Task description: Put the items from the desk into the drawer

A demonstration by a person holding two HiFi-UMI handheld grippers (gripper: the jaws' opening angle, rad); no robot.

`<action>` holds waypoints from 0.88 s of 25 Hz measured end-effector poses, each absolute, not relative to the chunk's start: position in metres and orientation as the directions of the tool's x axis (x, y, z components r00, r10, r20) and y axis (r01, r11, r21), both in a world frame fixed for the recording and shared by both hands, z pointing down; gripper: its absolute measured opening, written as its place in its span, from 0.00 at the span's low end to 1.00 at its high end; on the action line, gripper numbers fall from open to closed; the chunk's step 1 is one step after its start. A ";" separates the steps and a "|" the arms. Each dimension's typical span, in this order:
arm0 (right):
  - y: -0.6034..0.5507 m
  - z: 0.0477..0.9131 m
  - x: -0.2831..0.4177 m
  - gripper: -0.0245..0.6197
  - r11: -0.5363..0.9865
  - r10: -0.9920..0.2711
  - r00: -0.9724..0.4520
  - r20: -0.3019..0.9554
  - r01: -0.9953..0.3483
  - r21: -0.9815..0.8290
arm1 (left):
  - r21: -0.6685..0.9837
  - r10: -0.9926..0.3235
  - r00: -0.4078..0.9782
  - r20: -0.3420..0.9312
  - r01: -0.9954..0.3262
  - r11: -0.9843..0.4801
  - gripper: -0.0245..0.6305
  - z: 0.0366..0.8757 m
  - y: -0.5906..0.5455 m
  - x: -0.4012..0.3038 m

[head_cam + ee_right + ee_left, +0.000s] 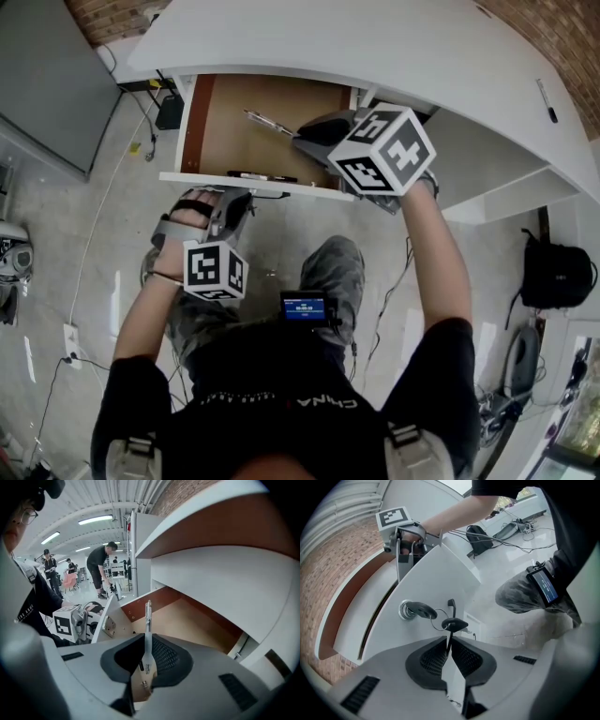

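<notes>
The white desk's drawer (225, 122) stands pulled open, its brown bottom (187, 620) bare in the middle. My right gripper (307, 136) hangs over the drawer, shut on a slim silver pen (148, 630) that juts out past its pads toward the drawer's left side. The same pen (267, 122) shows in the head view. A black pen (253, 175) lies inside against the drawer's front wall. My left gripper (242, 199) is just below the drawer front, shut on a black key (454, 623) that hangs by a ring from another key (415, 610) in the lock.
The curved white desk top (375, 47) overhangs the drawer's back. The person's knee (333, 267) is under the drawer front. A black bag (555, 277) and cables lie on the floor at right. People stand far off in the room (101, 566).
</notes>
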State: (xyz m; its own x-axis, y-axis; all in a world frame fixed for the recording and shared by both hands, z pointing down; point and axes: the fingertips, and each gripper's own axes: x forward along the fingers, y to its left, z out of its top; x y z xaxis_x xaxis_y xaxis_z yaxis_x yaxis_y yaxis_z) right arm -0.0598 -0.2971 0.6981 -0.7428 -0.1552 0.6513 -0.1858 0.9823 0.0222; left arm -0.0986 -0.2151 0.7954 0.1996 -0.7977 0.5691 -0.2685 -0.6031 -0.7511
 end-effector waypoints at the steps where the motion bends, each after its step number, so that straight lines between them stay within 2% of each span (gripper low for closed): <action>1: -0.299 0.702 -0.061 0.12 0.983 -0.150 -0.735 0.661 -0.182 0.021 | -0.755 -0.801 0.200 0.565 -0.267 -0.599 0.08 0.797 -0.215 -0.099; 13: -0.295 0.729 -0.084 0.12 0.988 -0.154 -0.588 0.794 -0.114 0.107 | -0.781 -0.823 0.194 0.534 -0.259 -0.568 0.08 0.804 -0.214 -0.100; 22: -0.293 0.764 -0.100 0.12 0.992 -0.116 -0.478 0.870 -0.093 0.081 | -0.780 -0.824 0.206 0.528 -0.266 -0.566 0.08 0.804 -0.215 -0.098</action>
State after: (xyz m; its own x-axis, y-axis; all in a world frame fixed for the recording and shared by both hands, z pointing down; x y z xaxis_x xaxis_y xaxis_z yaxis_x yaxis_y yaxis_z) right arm -0.1003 -0.2925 0.7641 -0.4784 -0.1162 0.8704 -0.0933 0.9923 0.0812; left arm -0.0981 -0.2147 0.8035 0.2056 -0.8240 0.5281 -0.2663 -0.5663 -0.7800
